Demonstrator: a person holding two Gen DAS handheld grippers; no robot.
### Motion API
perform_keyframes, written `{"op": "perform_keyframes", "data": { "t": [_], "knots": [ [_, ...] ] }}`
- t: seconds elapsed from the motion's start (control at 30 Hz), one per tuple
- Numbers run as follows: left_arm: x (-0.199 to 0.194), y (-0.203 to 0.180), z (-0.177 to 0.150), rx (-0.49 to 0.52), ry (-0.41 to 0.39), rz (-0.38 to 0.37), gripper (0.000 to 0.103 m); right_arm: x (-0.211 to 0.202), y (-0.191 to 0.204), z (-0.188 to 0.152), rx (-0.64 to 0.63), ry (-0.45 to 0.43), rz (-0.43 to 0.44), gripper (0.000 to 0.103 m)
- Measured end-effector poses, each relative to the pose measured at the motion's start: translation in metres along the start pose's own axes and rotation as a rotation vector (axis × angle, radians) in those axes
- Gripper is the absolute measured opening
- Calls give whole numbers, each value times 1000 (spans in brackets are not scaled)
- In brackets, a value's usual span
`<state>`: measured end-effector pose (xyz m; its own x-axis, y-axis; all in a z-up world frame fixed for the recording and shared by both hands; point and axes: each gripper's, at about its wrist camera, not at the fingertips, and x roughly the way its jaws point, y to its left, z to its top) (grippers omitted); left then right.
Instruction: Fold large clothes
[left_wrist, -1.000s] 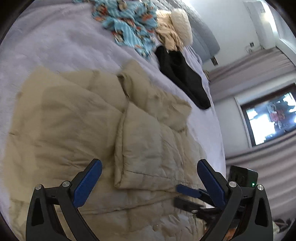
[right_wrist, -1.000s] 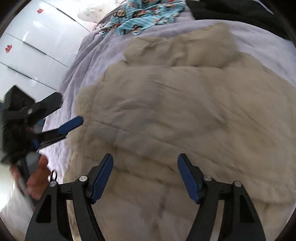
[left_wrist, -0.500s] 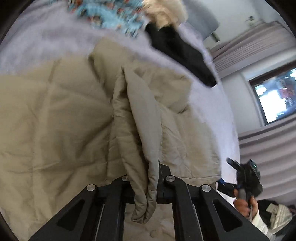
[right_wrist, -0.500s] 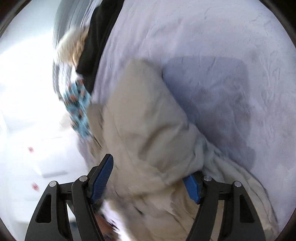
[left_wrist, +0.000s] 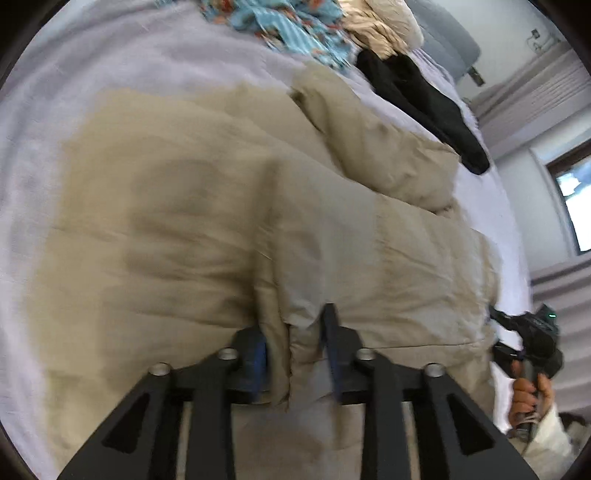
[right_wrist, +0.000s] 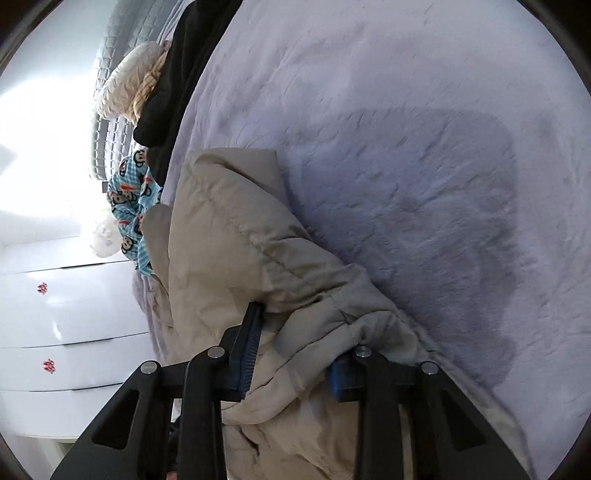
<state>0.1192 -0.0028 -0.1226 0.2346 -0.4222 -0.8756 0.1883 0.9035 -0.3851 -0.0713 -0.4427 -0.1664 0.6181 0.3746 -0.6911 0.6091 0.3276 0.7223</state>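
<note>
While the beige quilted coat (left_wrist: 229, 206) lay spread across the lavender bed cover (left_wrist: 74, 74), the left tongs (left_wrist: 295, 350) were opening around a raised fold of its fabric, which stood between the blue pads (left_wrist: 258, 354) and against the left one (whether the other pad pressed it cannot be told through the blur). Farther along the bed sat a blue patterned garment (left_wrist: 288, 26), a cream bundle (left_wrist: 384, 26) and a black garment (left_wrist: 424, 96). At the right edge of the left wrist view, a hand (left_wrist: 528, 398) carried the right tongs (left_wrist: 496, 332) against the coat's far hem. In the right wrist view, white drawers (right_wrist: 74, 314) stood at left, then the same clothes pile, then the right tongs (right_wrist: 295, 354), closing with a thick bunch of coat (right_wrist: 236, 258) filling the gap between their pads, and bare bed cover (right_wrist: 406, 147) beyond.
</note>
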Motion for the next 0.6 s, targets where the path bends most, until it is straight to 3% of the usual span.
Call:
{"op": "perform_keyframes", "data": {
  "t": [0.1,0.13,0.17,0.2,0.3,0.4,0.5,0.6],
  "knots": [
    [-19,11,4,17,-53,109,45,3,3,-1,-10,18,-12,37],
    [-28,13,8,26,-70,126,45,0,8,-3,-26,31,-26,46],
    [-33,11,13,32,-80,127,45,-6,14,-8,-54,48,-35,59],
    [-38,8,16,42,-91,122,45,-11,25,-16,-86,61,-42,63],
    [-43,-5,26,84,-106,81,45,-34,62,-40,-267,92,-15,65],
    [-29,-31,33,125,-104,58,45,-60,86,-34,-381,2,1,65],
    [4,-50,38,130,-93,110,45,-61,76,11,-295,-94,-6,66],
    [21,-43,31,121,-77,178,45,-29,39,57,-88,-72,-5,66]
  ]
}}
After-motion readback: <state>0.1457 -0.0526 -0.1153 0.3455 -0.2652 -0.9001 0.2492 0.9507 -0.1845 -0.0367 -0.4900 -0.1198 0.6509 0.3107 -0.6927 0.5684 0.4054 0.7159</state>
